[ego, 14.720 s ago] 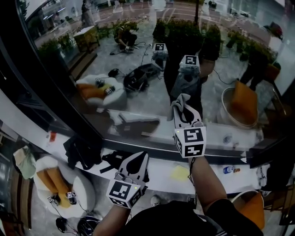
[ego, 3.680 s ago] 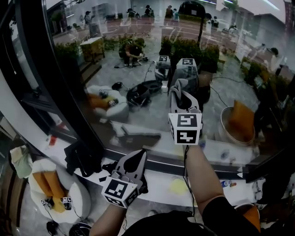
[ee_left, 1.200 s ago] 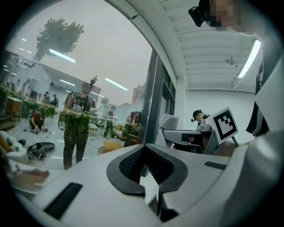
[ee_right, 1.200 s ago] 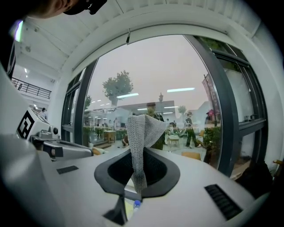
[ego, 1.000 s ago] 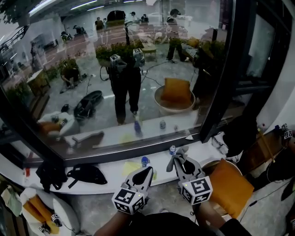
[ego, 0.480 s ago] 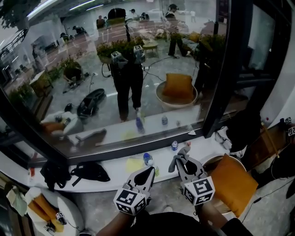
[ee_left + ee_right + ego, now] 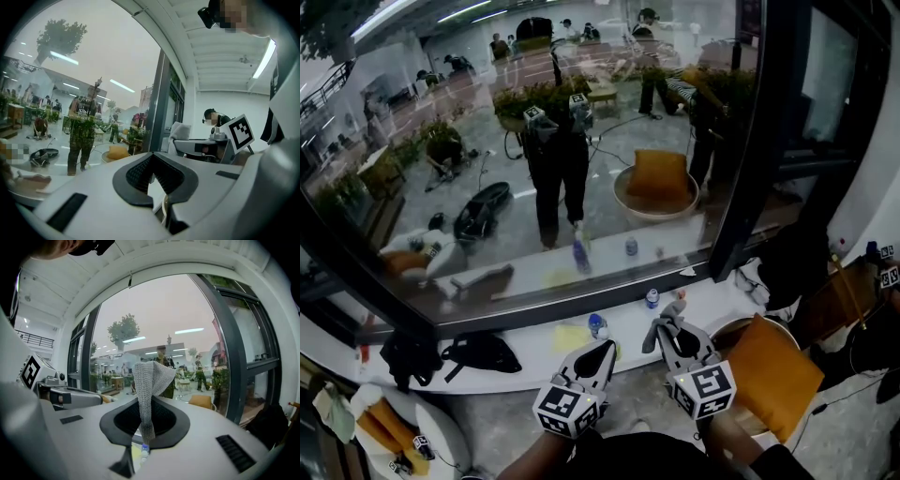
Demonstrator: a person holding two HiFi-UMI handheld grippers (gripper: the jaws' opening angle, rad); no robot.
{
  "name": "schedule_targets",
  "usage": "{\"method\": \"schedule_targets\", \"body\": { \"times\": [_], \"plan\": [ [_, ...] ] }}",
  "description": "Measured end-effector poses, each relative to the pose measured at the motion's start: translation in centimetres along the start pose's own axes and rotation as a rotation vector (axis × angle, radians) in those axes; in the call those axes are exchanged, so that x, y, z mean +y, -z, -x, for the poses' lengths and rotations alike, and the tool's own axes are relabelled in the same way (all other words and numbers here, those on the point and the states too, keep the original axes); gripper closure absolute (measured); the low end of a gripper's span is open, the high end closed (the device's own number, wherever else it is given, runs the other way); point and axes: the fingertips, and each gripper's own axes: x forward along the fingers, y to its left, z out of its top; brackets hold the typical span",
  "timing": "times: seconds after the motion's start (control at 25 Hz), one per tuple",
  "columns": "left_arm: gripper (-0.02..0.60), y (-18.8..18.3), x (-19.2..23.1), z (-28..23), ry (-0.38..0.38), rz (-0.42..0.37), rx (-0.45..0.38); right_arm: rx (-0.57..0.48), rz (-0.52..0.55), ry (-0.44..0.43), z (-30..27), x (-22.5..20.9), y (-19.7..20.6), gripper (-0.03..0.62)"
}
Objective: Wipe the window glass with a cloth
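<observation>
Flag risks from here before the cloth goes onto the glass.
1. The right gripper pinches only a narrow fold of the cloth; rubbing on the glass could drag it out.
2. Two bottles stand on the ledge just ahead of the gripper; a low reach may knock them over.
3. The loose top of the cloth flops sideways, so bare jaw tips might scrape the glass.

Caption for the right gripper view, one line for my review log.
Right gripper shut on a grey mesh cloth, pointed at the window glass.
</observation>
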Motion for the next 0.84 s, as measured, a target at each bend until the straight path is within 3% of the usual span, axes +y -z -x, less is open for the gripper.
{"method": "schedule_targets", "body": {
  "times": [0.84],
  "plan": [
    [0.574, 0.2, -0.7, -1.6, 0.016, -0.008, 0.015, 0.003, -0.005, 0.005, 0.0, -1.4, 0.4, 0.542]
  ]
}}
